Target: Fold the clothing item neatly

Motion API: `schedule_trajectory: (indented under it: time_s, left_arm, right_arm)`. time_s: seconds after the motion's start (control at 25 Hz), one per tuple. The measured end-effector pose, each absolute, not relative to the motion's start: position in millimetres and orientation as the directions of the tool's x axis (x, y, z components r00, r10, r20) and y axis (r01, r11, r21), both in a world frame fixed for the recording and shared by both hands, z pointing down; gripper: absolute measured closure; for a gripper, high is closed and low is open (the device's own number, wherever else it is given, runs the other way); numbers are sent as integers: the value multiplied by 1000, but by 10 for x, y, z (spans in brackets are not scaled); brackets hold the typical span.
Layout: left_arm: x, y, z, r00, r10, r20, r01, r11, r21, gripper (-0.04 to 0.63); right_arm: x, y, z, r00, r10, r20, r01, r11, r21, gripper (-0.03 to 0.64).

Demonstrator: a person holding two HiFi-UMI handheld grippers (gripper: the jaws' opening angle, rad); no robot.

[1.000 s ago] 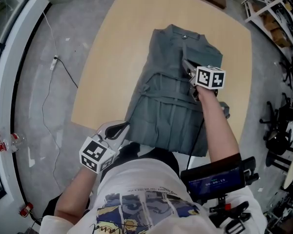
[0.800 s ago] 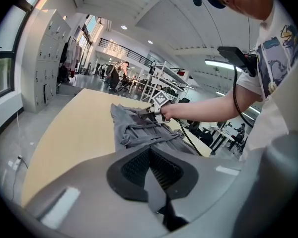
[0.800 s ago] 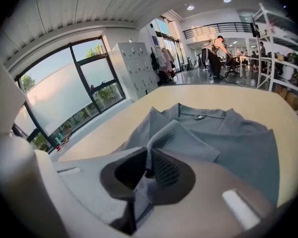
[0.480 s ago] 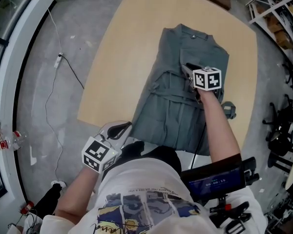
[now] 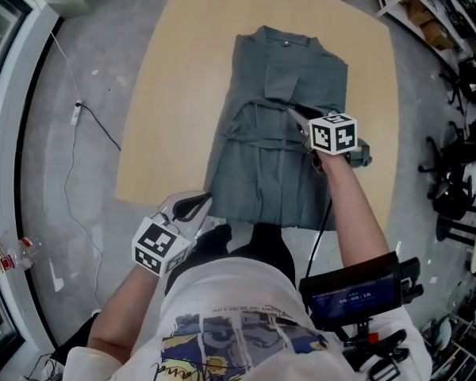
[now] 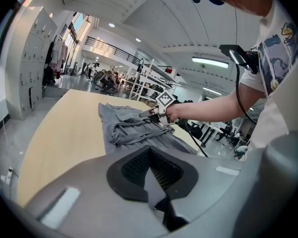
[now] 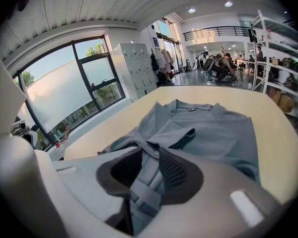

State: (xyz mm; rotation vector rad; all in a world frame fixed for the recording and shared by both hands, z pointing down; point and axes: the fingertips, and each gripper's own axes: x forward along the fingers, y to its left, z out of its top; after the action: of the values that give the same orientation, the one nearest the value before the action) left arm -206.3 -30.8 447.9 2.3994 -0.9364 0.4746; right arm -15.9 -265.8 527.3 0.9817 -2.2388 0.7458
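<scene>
A grey garment (image 5: 274,145) lies flat on the wooden table (image 5: 182,94), collar at the far end, with folded bands across its middle. My right gripper (image 5: 295,114) hovers low over its middle right. Its jaws are opening, and a strip of the grey fabric (image 7: 146,182) lies loosely between them. The same garment (image 7: 208,133) spreads ahead in the right gripper view. My left gripper (image 5: 192,207) is shut and empty, held off the table's near left edge. From the left gripper (image 6: 150,152) I see the garment (image 6: 129,128) and the right hand beyond it.
Metal shelving (image 5: 428,6) and dark chairs (image 5: 452,189) stand to the right of the table. A cable with a power strip (image 5: 77,111) trails on the grey floor at left. A small screen unit (image 5: 351,296) hangs at the person's right side.
The right gripper's jaws have parted over the garment's middle and it sits slightly nearer the right edge. The head view has shifted. The left gripper stays shut in the same place.
</scene>
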Motion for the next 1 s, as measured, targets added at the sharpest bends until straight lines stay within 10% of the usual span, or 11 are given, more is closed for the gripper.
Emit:
schedule_trajectory:
  time_s: [1.0]
  left_arm:
    - [-1158, 1066, 4847, 693, -478, 539, -681, -681, 271, 588]
  right_arm:
    - [744, 573, 5320, -613, -438, 658, -724, 646, -244, 523]
